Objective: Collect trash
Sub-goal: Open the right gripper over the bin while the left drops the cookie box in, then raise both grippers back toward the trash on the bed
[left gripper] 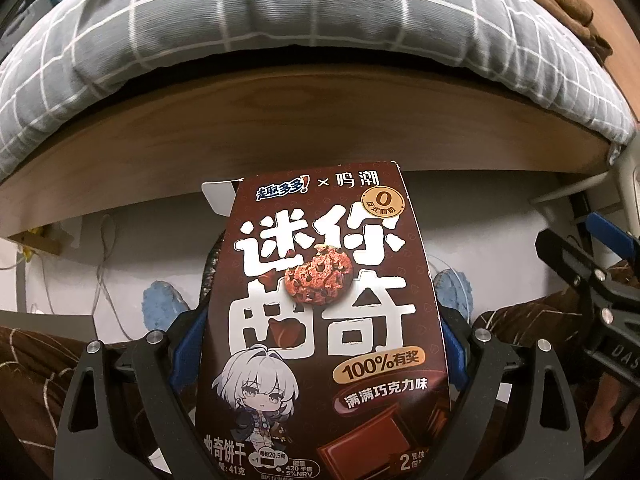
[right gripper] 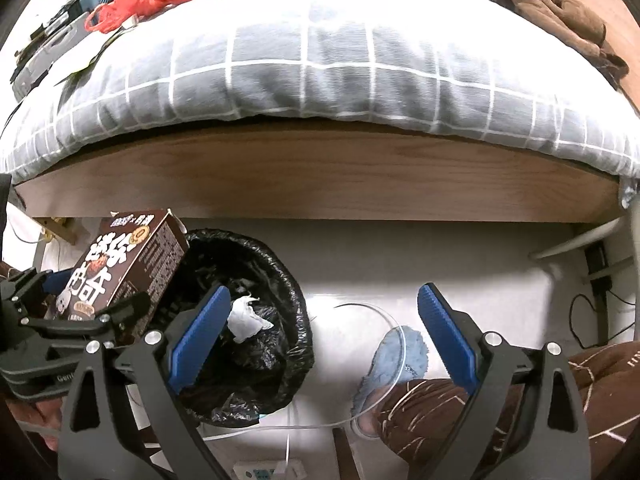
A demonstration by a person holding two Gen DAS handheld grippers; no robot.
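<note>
- Left wrist view, nearest: your left gripper [left gripper: 320, 344] is clamped on the cookie box [left gripper: 320, 320], blue pads pressing its two side walls. The box stands upright between the fingers, printed front facing the camera, top flap open.
- Just behind the box on either side: two blue slippers [left gripper: 162, 306] on the pale floor, with brown patterned trouser legs at both lower corners.
- Right wrist view, nearest: your right gripper [right gripper: 324, 344] has its jaws wide apart, nothing between the pads.
- Below its left finger: the bin with a black liner [right gripper: 256, 320] on the floor, a crumpled white tissue [right gripper: 246, 318] lying inside.
- At the bin's left rim: the box, tilted in the left gripper, hangs beside and partly over the opening. It is not in the bin.
- Under the right finger: one slipper with a thin clear tube looping across it.
- Farther back: a wooden bed frame [right gripper: 320, 176], then a grey checked quilt [right gripper: 320, 68].
- Farthest: a red plastic bag [right gripper: 140, 0] and a brown garment [right gripper: 560, 12] on the bed.
</note>
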